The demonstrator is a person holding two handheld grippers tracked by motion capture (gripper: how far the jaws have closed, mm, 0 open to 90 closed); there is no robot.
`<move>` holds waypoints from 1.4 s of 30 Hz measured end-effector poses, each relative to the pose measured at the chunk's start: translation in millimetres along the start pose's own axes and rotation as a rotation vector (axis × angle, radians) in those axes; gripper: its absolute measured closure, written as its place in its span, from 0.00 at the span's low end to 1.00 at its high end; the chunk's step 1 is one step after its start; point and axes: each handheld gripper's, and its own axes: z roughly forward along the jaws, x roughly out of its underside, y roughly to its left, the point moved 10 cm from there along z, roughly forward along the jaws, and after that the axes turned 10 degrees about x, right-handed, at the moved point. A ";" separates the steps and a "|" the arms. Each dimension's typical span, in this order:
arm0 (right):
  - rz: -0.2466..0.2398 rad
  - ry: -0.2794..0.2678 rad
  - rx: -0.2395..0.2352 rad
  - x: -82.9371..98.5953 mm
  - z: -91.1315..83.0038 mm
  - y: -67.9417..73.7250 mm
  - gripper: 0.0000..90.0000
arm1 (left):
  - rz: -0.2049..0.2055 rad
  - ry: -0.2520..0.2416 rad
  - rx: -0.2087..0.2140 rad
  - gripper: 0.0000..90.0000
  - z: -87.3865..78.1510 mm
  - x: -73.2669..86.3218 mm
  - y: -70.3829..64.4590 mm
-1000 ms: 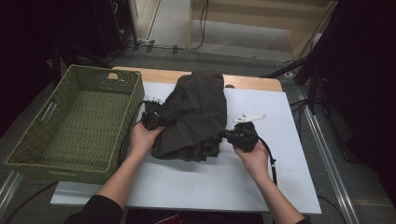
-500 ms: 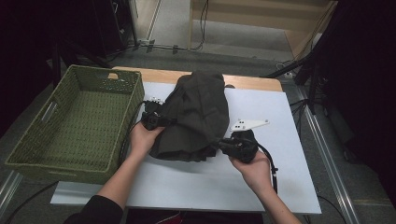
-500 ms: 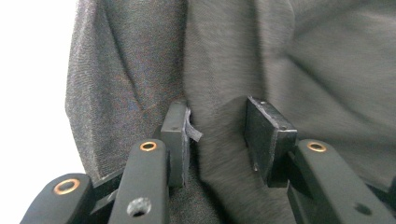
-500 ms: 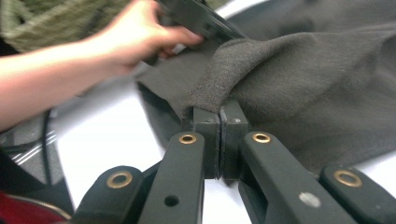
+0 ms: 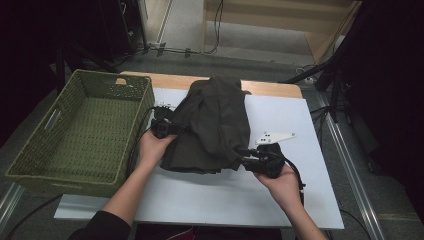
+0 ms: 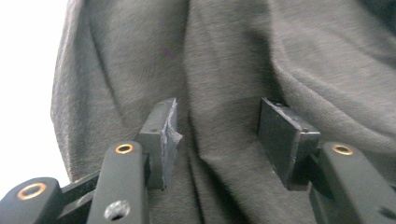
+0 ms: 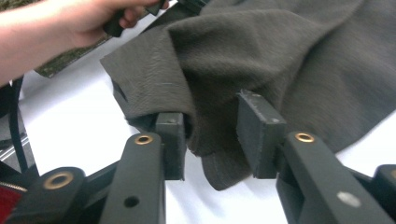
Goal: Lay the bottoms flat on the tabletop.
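High view: one dark grey, crumpled knit garment (image 5: pixel 212 125) lies on the white table top (image 5: pixel 300 200), its far end reaching the wooden strip at the table's back edge. One green woven plastic basket (image 5: pixel 80 130) stands at the table's left side, just beside the cloth. Two hands come in from below, each with one black two-jaw gripper.

The left gripper (image 5: pixel 167 127) meets the garment's left edge. In the left gripper view (image 6: pixel 219 135) its two jaws stand apart with a ridge of the grey fabric running up between them, the pads not pressed on it.

The right gripper (image 5: pixel 250 157) is at the garment's near right corner. In the right gripper view (image 7: pixel 210 140) its jaws are likewise parted, a hanging fold of cloth between them; the left pad seems to touch the fabric, though the blur makes that hard to confirm. The person's left hand (image 7: pixel 79 21) shows beyond.
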 end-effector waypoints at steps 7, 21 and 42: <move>-0.044 0.029 0.055 22.1 -6.3 -18.3 0.52 | 0.033 -0.011 0.022 0.45 -10.6 -3.4 -20.7; 0.032 0.024 0.162 47.6 -8.5 -64.9 0.54 | 0.074 -0.003 0.106 0.37 -17.2 -3.7 -63.8; 0.042 0.063 0.150 46.0 60.2 -45.3 0.42 | 0.198 0.103 0.049 0.37 3.6 54.0 -87.3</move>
